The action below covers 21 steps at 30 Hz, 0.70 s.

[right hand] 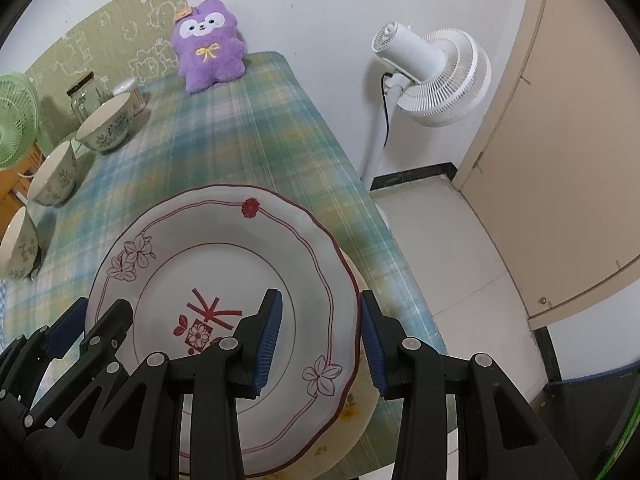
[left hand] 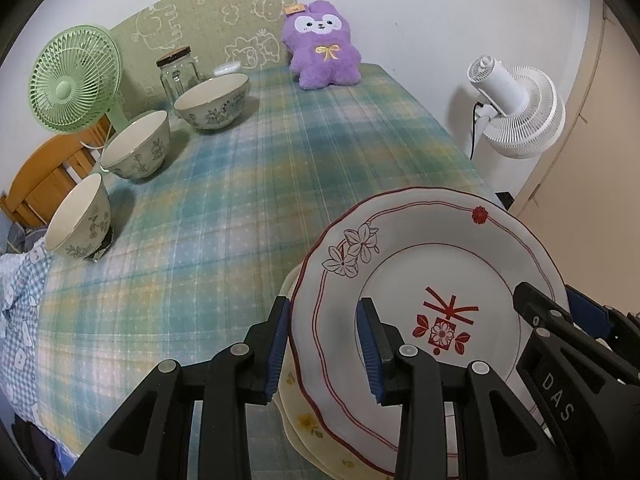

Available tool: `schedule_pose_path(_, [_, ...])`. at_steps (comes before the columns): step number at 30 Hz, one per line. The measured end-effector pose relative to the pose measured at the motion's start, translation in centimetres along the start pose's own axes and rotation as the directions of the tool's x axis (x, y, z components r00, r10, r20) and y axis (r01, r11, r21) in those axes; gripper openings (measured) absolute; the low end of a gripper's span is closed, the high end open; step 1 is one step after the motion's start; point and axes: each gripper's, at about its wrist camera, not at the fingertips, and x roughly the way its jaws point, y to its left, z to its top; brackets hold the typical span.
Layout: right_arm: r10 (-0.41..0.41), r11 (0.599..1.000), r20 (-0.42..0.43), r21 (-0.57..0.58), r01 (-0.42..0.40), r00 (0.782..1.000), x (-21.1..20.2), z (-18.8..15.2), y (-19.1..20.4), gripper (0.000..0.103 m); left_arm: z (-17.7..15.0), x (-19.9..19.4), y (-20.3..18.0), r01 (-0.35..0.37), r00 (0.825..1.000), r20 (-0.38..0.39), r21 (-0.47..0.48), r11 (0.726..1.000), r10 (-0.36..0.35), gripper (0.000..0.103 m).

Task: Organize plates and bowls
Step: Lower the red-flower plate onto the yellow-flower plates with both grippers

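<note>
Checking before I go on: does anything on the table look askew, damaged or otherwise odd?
The nearest bowl leans, its base propped on something small and dark. The other two bowls sit level. The red-rimmed plate looks tilted on the yellow-flowered plate under it, both grippers straddling its rim. No chips or spills visible.

Three bowls, two stacked plates, two fans, one jar, one purple plush toy.
</note>
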Motion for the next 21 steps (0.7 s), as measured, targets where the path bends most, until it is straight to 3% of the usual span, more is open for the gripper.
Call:
schedule_pose_path(10, [-0.003,1.000,-0.015,-0.013,0.003,1.000,0.7,-0.8,0.0,0.043,-1.2,0.9,-0.1,-0.015,0.999,-0.047,0.020,1.000,0.016,0.033])
schedule_pose_path(21, [-0.033,0.998,-0.014,-0.054,0.032,0.999,0.9,-0.9,0.7,0.043,-1.5,1.0,-0.6,-0.049,0.998,-0.032,0.057,0.997,0.051,0.034])
